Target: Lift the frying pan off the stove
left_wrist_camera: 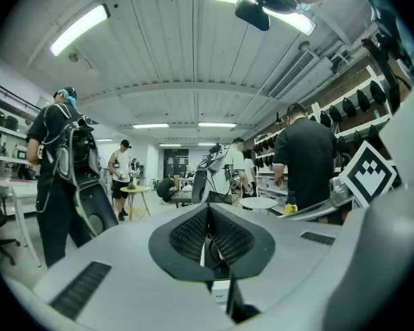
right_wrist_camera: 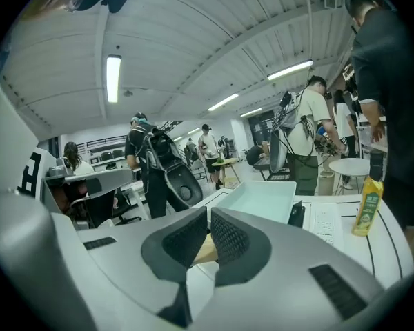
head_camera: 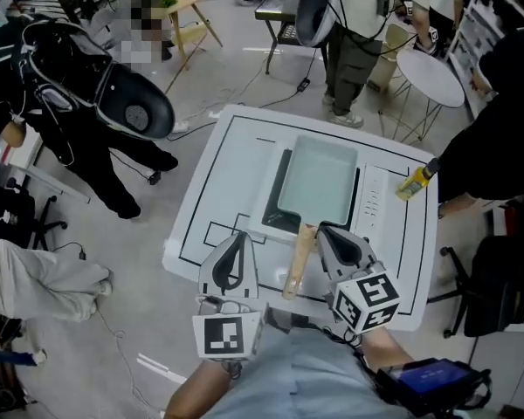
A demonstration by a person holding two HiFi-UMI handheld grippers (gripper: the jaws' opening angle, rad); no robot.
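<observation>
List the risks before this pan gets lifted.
1. The right gripper has its fingers shut near the wooden handle, not clearly around it; lifting now would likely leave the frying pan on the stove.
2. Gripped at the handle's end, the long pan could tip forward.
3. Swinging it right could knock the yellow bottle over.

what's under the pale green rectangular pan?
A flat black stove top shows past the pale green rectangular frying pan at its left and near edges; the cooking surface beneath is covered.

Pan (head_camera: 317,180) on stove (head_camera: 275,201), stove on table (head_camera: 218,173) — bottle (head_camera: 414,182) right of stove.
</observation>
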